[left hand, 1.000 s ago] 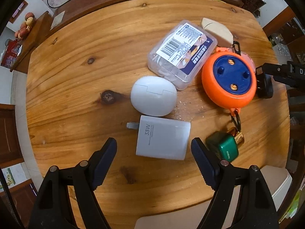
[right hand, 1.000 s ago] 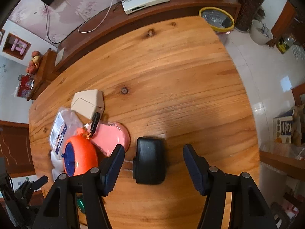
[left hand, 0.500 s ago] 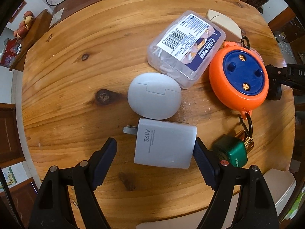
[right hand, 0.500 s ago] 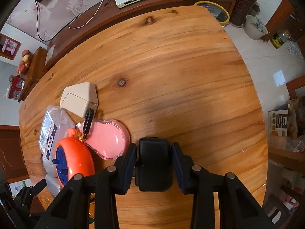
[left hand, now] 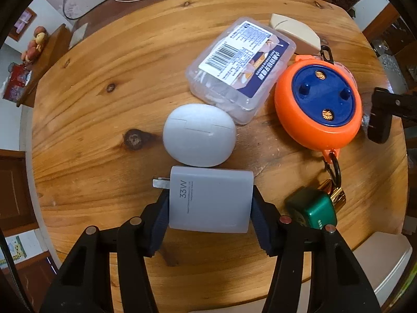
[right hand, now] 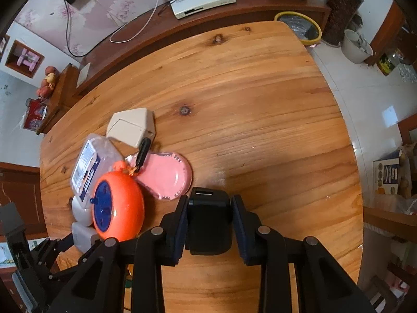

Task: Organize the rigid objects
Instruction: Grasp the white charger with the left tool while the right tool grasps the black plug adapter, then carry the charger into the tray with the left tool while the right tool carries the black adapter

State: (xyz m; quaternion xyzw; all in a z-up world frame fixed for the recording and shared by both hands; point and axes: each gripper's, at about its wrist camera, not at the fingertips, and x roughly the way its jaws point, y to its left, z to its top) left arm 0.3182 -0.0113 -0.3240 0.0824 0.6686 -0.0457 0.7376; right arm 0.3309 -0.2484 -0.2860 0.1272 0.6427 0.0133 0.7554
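Left wrist view. The left gripper (left hand: 210, 210) points down at the wooden desk (left hand: 86, 135); its jaws have just been closing and now clamp the white 33W charger (left hand: 210, 199) on both short sides, the plug prongs jutting past the left jaw. Just ahead of the jaws, touching the charger's far edge, lies a white egg-shaped case (left hand: 199, 139). Ahead and to the right sit a clear plastic box (left hand: 241, 66) with a barcode label, a beige wedge-shaped item (left hand: 295, 32) behind it, and an orange round reel (left hand: 318, 105) with a blue face. Just right of the right jaw lies a green padlock (left hand: 311, 210), linked by a ring to the reel.

Right wrist view. The right gripper (right hand: 209, 223) has its jaws clenched on a black adapter (right hand: 209, 223), which sits upright between them at the desk surface. Left of the left jaw lie the orange reel and a pink flat case (right hand: 166, 176), the latter just beside the adapter.
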